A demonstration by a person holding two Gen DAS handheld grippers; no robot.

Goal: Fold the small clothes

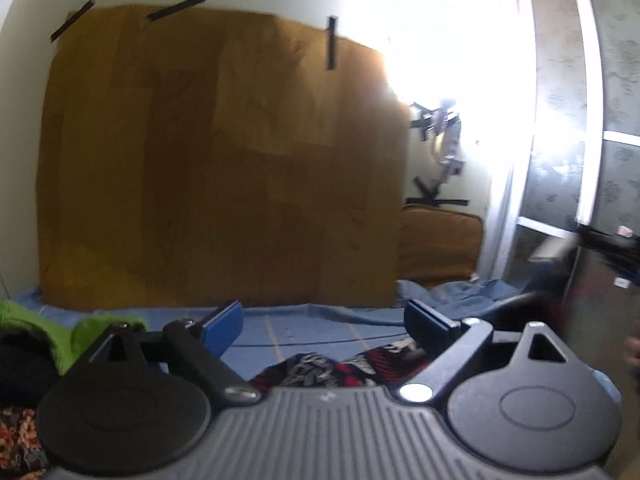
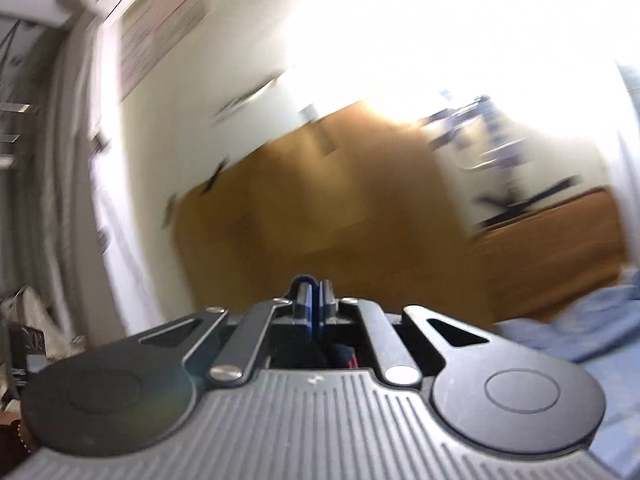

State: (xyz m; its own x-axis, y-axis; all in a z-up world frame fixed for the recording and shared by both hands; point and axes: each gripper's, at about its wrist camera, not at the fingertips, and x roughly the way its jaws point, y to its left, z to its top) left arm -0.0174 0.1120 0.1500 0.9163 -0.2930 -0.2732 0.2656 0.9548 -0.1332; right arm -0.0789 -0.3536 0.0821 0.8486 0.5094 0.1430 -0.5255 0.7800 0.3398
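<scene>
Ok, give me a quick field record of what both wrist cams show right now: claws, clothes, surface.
left claw: open, pads apart, nothing between them
right claw: pads closed together; a bit of dark blue shows at the tips, so it may hold fabric, cannot confirm
patterned garment: red, black and white, lying on the sheet just below the left claw
green garment: at far left
blue sheet: covers the work surface
backdrop: brown cardboard taped to the wall
image quality: right wrist view motion-blurred

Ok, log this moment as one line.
left hand-held gripper: open, above patterned garment | right hand-held gripper: shut, grasp unclear | blue sheet | view blurred
</scene>
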